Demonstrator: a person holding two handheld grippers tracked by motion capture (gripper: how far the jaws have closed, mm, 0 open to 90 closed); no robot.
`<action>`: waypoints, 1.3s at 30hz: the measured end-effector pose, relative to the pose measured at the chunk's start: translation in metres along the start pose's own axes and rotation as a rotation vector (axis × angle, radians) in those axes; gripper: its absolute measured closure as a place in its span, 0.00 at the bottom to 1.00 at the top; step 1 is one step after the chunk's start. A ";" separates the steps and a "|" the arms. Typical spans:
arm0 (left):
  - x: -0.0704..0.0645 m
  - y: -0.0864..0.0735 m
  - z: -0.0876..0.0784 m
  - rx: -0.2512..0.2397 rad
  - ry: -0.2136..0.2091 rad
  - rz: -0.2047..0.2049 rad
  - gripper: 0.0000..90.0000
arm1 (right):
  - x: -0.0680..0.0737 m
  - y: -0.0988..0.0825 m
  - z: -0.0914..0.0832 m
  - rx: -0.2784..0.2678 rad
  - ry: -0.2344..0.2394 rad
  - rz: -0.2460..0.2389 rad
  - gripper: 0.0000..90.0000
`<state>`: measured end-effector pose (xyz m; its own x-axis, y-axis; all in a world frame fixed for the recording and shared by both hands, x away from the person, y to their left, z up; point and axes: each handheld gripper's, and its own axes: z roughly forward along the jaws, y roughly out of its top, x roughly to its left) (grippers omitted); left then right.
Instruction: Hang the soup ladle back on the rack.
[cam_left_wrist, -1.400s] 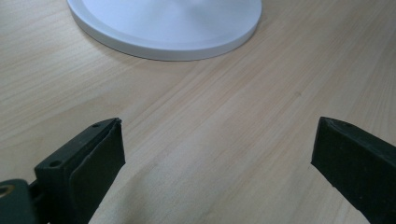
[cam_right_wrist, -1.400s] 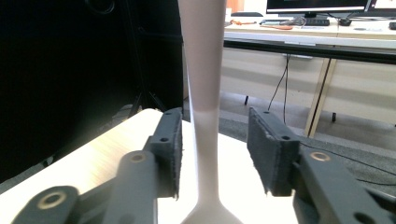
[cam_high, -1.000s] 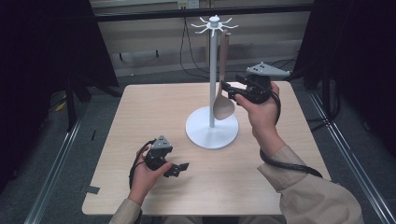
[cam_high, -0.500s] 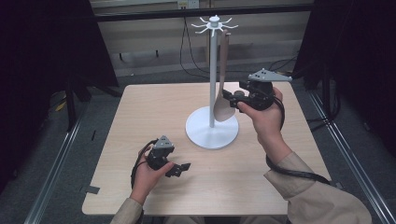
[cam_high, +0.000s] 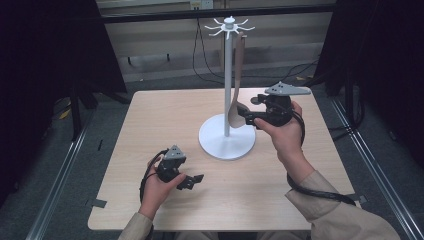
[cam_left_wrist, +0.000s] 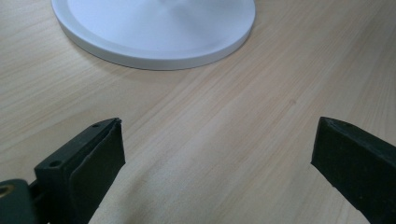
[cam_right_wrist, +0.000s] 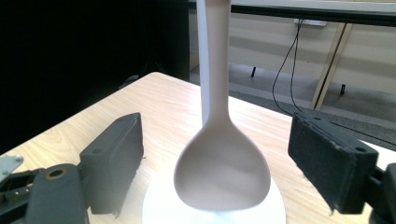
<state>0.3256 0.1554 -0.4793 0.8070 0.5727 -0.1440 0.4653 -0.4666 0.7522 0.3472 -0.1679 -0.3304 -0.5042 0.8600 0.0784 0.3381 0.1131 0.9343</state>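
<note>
Since the earlier frames, the right gripper (cam_high: 248, 116) has been kept up beside the white stand (cam_high: 227, 144), with little shift to be made out, while the left gripper (cam_high: 192, 181) has stayed low over the near part of the table (cam_high: 150, 120). In the right gripper view, the right gripper's jaws are seen spread wide, one on each side of the spoon (cam_right_wrist: 222, 172), and nothing is clamped; the bowl of the spoon lies between the pads without any touch that can be made out. From the bowl, the handle is followed straight up along the pole to the ring of hooks at the top, where the spoon (cam_high: 236, 107) is hung, its bowl just above the round base. In the left gripper view, the left gripper (cam_left_wrist: 215, 172) is likewise held open with nothing between its jaws, and only bare wood and the rim of the stand's base (cam_left_wrist: 154, 51) are faced. The step in hand is judged to be the approach to the hanging spoon, with the grasp not yet made. For the next move, the jaws would need to be closed squarely on the bowl or the neck just above it, and the spoon then lifted enough to clear its hook. A slip is likely if the curved bowl is pinched off-centre, and the stand could be rocked if the pull is sideways.
</note>
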 end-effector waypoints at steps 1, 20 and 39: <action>0.000 0.000 -0.001 0.001 0.000 -0.002 0.03 | 0.000 -0.003 0.000 0.004 -0.002 0.002 0.18; 0.001 -0.002 -0.004 0.004 0.007 -0.002 0.03 | -0.001 -0.038 -0.011 0.016 0.041 0.011 0.12; 0.000 -0.003 -0.003 0.007 0.007 -0.001 0.03 | -0.004 -0.072 -0.024 0.038 0.056 0.015 0.11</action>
<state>0.3233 0.1594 -0.4794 0.8037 0.5783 -0.1403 0.4689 -0.4703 0.7476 0.3059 -0.1918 -0.3898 -0.5427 0.8324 0.1123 0.3755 0.1208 0.9189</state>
